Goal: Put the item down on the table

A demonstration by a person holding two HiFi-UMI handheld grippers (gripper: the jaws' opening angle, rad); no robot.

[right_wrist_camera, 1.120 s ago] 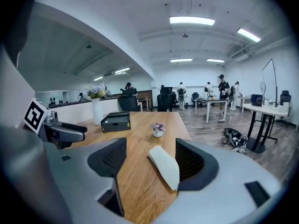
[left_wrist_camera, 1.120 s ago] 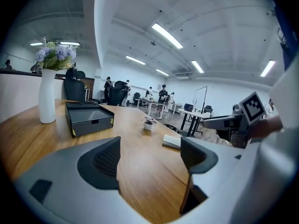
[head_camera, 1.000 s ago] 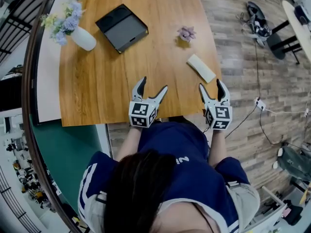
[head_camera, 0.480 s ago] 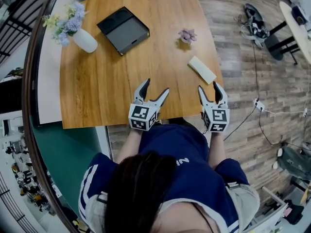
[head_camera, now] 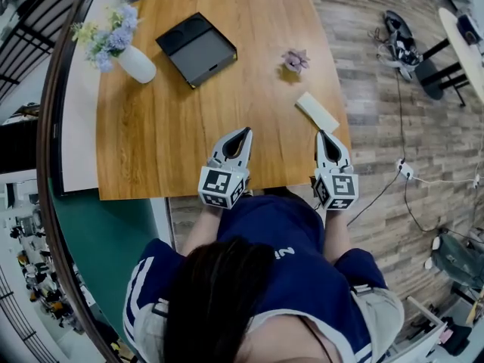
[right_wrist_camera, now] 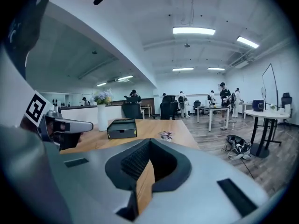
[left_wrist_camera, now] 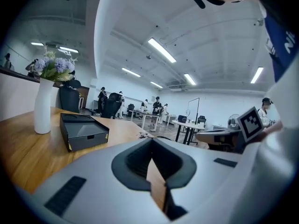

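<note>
Status: both tongs shut and empty. My left tongs (head_camera: 242,132) and right tongs (head_camera: 324,135) had just closed, jaws together with nothing between them. Both were held over the near edge of the table (head_camera: 159,150). The white flat block (head_camera: 318,113), which I took to be the item, lay flat on the table just beyond the right tongs, apart from them. Farther off stood the black box (head_camera: 197,48), the vase of flowers (head_camera: 128,51) and the pink ornament (head_camera: 295,60). Judgement: put-down looked complete; at most, drawing the tongs back remained.
</note>
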